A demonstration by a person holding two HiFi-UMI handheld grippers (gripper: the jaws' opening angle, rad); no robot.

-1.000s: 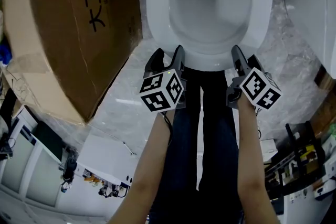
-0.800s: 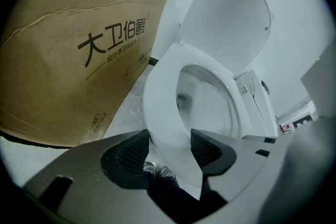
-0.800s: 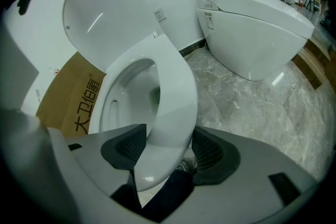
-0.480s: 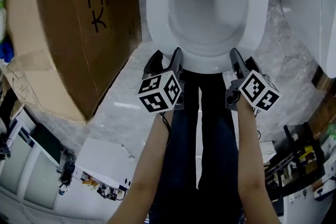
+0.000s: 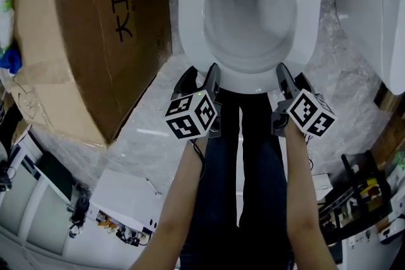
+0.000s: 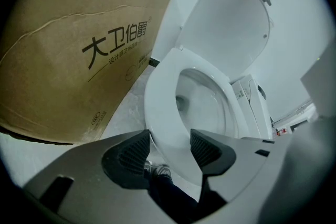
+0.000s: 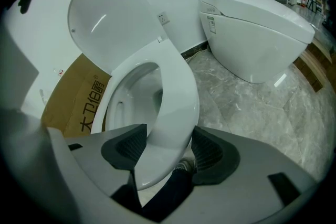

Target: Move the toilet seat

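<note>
Here, left gripper (image 6: 167,147), right gripper (image 7: 169,147), jaws apart astride toilet seat (image 5: 190,9) rim, contact unclear.

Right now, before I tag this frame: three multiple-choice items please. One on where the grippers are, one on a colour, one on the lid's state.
1. Where are the left gripper and the right gripper?
A) at the front edge of the toilet seat
B) at its back edge
C) well off to one side of it

2. What colour is the toilet seat?
A) black
B) white
C) brown

3. How is the lid?
A) shut over the seat
B) lying on the floor
C) raised

Answers:
1 A: each gripper's view shows its jaws apart around the seat's front edge.
2 B: the seat is white in every view.
3 C: the lid stands up behind the seat.
</note>
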